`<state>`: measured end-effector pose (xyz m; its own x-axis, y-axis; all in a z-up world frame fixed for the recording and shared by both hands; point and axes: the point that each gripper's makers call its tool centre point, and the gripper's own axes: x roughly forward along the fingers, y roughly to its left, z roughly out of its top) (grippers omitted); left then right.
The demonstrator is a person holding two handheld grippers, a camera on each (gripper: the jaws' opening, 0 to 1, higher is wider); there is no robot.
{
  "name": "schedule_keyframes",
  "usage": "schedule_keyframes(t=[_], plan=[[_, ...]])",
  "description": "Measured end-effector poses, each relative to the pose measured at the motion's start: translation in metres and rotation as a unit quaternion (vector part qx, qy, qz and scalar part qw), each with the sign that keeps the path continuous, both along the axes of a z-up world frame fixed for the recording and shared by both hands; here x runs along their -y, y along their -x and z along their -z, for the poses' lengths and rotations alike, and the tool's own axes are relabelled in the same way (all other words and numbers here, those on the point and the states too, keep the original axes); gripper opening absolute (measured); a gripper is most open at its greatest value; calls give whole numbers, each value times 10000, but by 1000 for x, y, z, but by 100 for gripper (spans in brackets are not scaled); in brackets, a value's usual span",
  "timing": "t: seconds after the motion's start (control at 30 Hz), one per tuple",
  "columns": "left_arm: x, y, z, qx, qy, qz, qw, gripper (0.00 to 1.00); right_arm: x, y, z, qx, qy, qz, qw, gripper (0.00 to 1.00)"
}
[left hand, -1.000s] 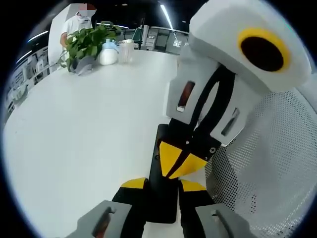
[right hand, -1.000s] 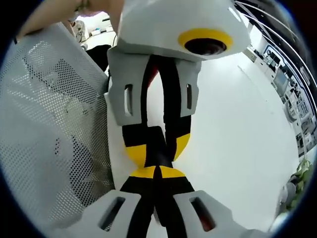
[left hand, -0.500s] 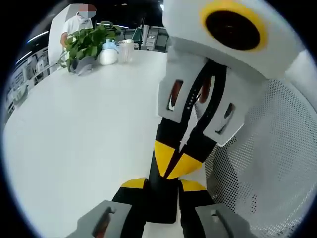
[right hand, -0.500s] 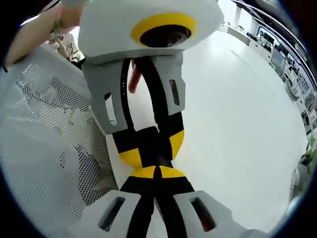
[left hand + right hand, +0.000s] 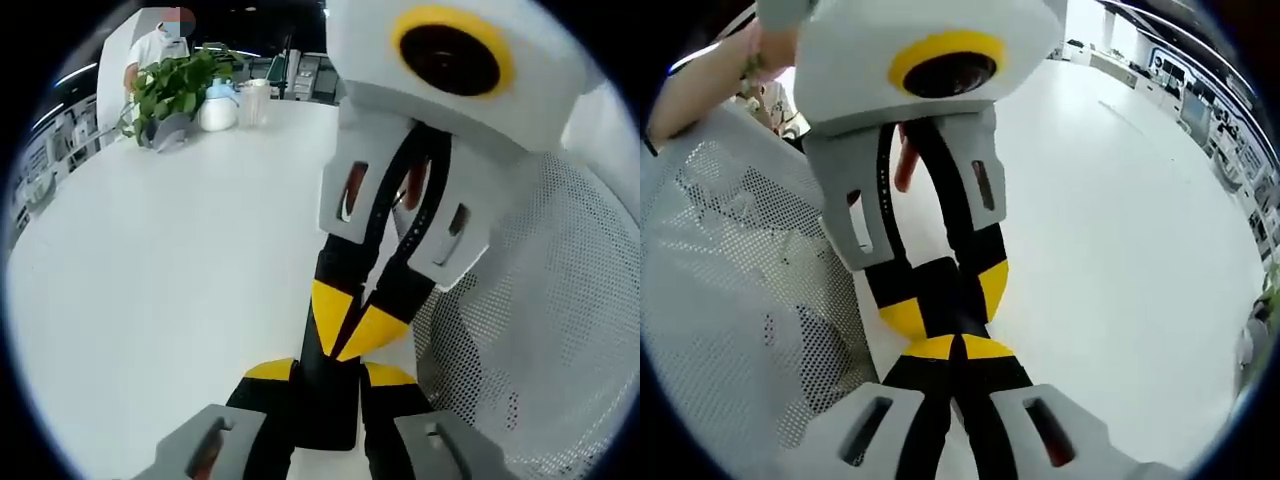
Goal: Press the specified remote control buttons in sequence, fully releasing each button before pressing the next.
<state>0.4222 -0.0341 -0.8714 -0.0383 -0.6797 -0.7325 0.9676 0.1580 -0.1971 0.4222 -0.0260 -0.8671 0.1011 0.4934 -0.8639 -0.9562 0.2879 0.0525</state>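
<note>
Left gripper (image 5: 328,372) clamped on slim black rectangular remote control (image 5: 328,395), flat on white table (image 5: 150,280). Right gripper (image 5: 362,325) pinched together, tips pressing remote's top. White perforated mesh basket (image 5: 540,330) beside; green leafy potted plant (image 5: 175,90) far back.

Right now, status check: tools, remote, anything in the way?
Left tool shut on the black remote. Right tool shut, tip down on the remote. White mesh basket alongside; plant far off.

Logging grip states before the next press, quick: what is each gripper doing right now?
Left gripper: shut on the black remote.
Right gripper: shut, tips meeting, nothing visibly held.
</note>
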Motion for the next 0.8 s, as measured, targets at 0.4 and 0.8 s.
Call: schedule_keyframes(t=[0.4,0.8], plan=[[0,0,0,-15,12,-14,10000,24,0,0,-1,21,-88,-189,9998,0],[0,0,0,4,7,9,10000,24,2,3,-2,248,-227,-341,9989,1]])
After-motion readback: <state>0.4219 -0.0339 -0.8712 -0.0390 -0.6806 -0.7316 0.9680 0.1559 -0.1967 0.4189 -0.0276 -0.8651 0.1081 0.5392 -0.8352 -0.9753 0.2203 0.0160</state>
